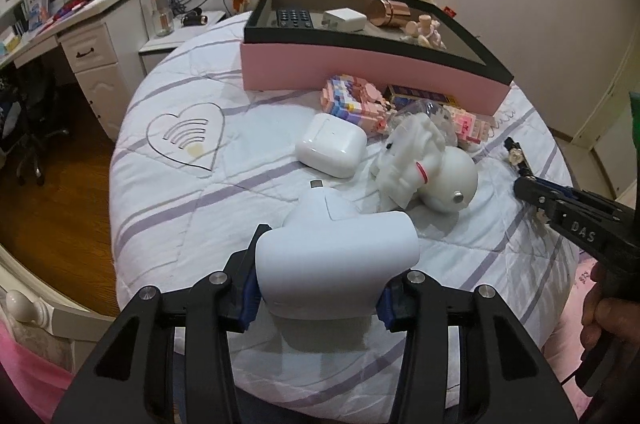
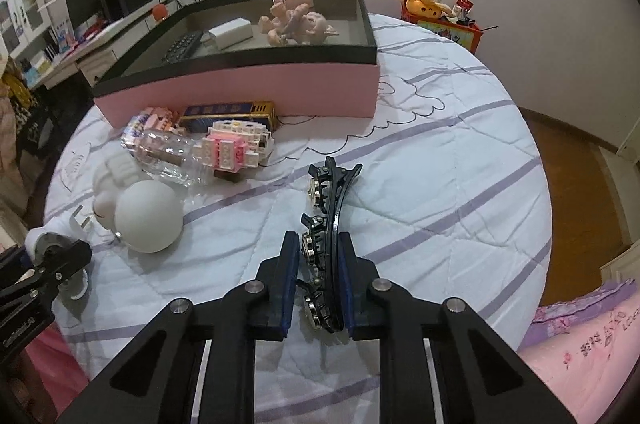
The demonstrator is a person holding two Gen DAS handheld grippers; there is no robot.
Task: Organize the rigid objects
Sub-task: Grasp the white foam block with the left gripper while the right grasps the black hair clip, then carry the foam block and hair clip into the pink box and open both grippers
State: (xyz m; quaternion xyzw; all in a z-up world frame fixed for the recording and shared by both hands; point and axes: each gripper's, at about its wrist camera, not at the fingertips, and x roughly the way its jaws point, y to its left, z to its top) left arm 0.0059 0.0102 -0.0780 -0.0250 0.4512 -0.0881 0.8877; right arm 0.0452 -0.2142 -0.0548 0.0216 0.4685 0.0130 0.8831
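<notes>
Left gripper (image 1: 316,288) is clamped on a white plug adapter (image 1: 340,256), held above the near edge of the bed (image 1: 168,192). Right gripper (image 2: 318,288) is closed on a black hair clip (image 2: 326,224) set with stones, held just above the quilt.

Pink box (image 1: 360,64) with black rim stands at the far edge of the bed. The right wrist view shows a pink doll (image 2: 296,20) inside it beside a white charger (image 2: 230,32); the left wrist view alone shows a copper tube (image 1: 390,11).

White figure (image 1: 432,168) lies mid-bed, near a white earbud case (image 1: 332,144), seen only in the left view. Brick toys (image 2: 232,148) lie just before the box.
</notes>
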